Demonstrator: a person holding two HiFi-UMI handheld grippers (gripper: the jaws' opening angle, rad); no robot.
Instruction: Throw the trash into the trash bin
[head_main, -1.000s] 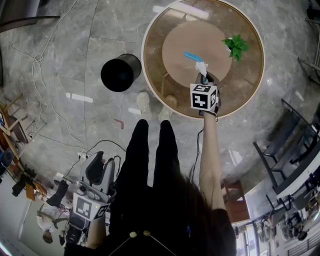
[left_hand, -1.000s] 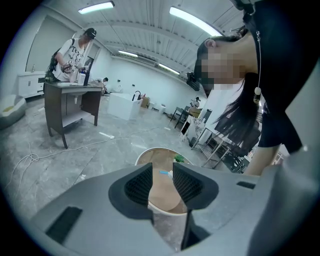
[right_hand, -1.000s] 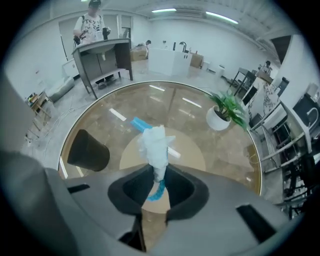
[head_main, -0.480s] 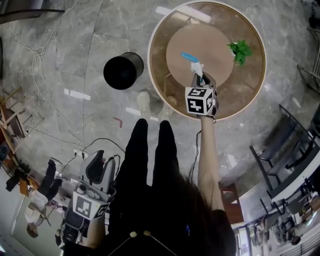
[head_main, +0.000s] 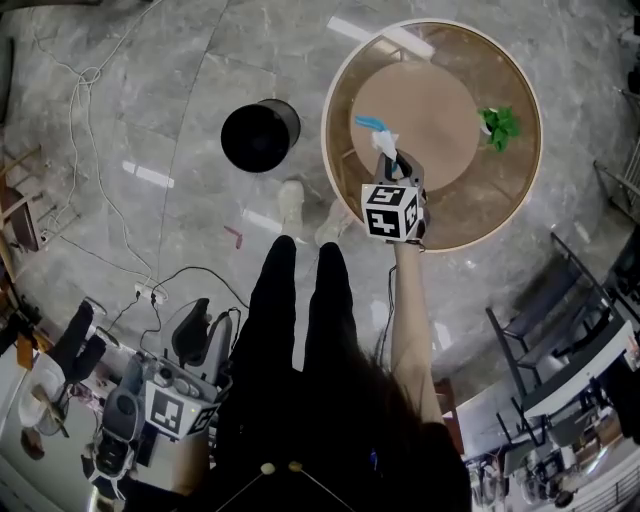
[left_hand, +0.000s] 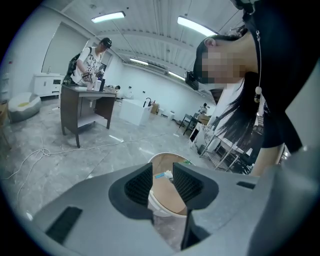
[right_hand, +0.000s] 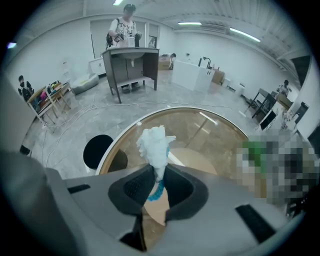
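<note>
My right gripper (head_main: 388, 160) hangs over the round glass table (head_main: 345, 80), shut on a crumpled white tissue (head_main: 386, 143) with a blue strip (head_main: 367, 123) attached. In the right gripper view the tissue (right_hand: 156, 144) sticks up from between the pads and the blue strip (right_hand: 155, 193) shows below them. The black trash bin (head_main: 260, 135) stands open on the floor left of the table; it also appears as the bin (right_hand: 97, 150) beyond the table rim. My left gripper (left_hand: 162, 182) is held low by my left hip, open with nothing between its pads.
A small green plant (head_main: 500, 123) sits on the table's right side. Cables (head_main: 85, 90) trail over the grey floor at the left. Chairs and racks (head_main: 560, 330) stand at the right. A person (right_hand: 125, 22) works at a dark desk (right_hand: 131, 65) beyond the table.
My right gripper has carried the tissue leftward over the table, closer to the rim on the bin's side. The left gripper has stayed low by my hip.
</note>
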